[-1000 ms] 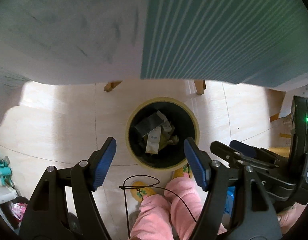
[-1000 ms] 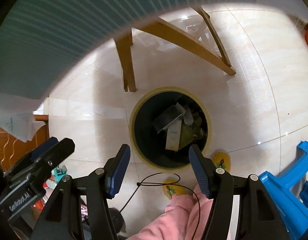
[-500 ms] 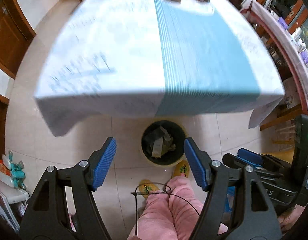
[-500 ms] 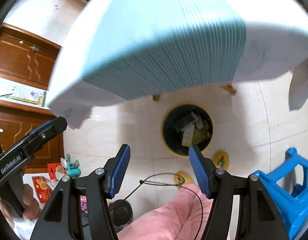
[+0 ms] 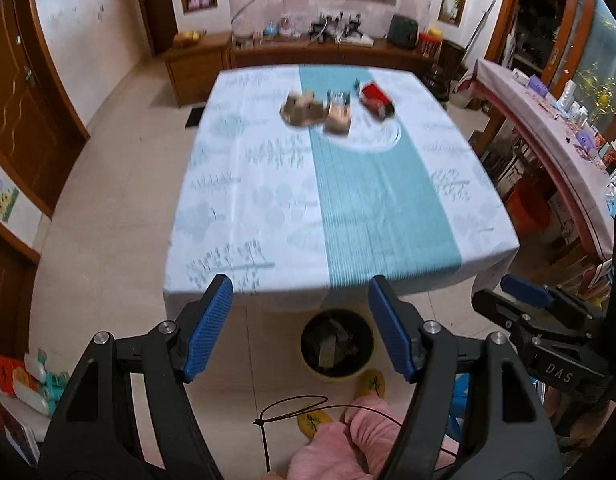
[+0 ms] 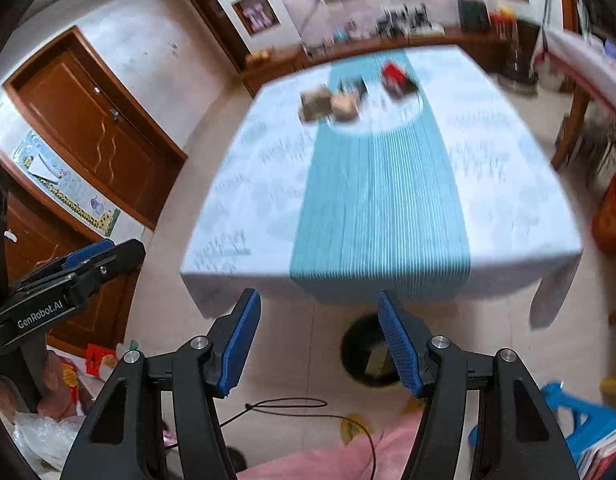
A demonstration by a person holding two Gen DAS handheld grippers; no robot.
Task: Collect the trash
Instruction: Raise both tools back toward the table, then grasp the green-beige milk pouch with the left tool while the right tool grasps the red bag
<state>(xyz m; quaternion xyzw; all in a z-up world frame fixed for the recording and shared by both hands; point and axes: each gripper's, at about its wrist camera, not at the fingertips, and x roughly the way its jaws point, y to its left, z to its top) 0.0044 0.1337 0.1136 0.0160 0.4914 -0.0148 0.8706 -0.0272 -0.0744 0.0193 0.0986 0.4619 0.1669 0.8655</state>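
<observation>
left wrist view. left tongs point(image 5: 300, 300): blue-padded, held wide apart, nothing between them. table point(image 5: 244, 216): covered in a pale patterned cloth with a teal striped band down the middle, seen from above its near edge. trash bin point(image 5: 337, 345): round, dark inside with a yellowish rim, set on the tiled floor just below the table's near edge; crumpled paper and packaging are seen inside it. trash left on the table, grouped at the far end and blurred: a brownish crumpled item point(image 5: 302, 110), a small tan box point(image 5: 338, 118) just beside it, a red packet point(image 5: 375, 98) to the right. right tongs point(image 5: 527, 294): partly seen at the right edge; whether released or clenched cannot be told from this view. pink trouser legs point(image 5: 339, 440) and yellow slippers point(image 5: 371, 384) are noted at the bottom, near the bin.

right wrist view. right tongs point(image 6: 319, 316): blue-padded, released, nothing grasped. same table point(image 6: 507, 200), heavily blurred. trash bin point(image 6: 367, 356): on the floor under the table's near edge, partly hidden behind the right pad. brownish item point(image 6: 315, 103), tan box point(image 6: 345, 106) and red packet point(image 6: 395, 75) are seen at the far end of the table. left tongs point(image 6: 104, 252): seen at the left edge, gripped by a hand point(image 6: 48, 380). a blue plastic stool point(image 6: 579, 416) is recorded at lower right.
</observation>
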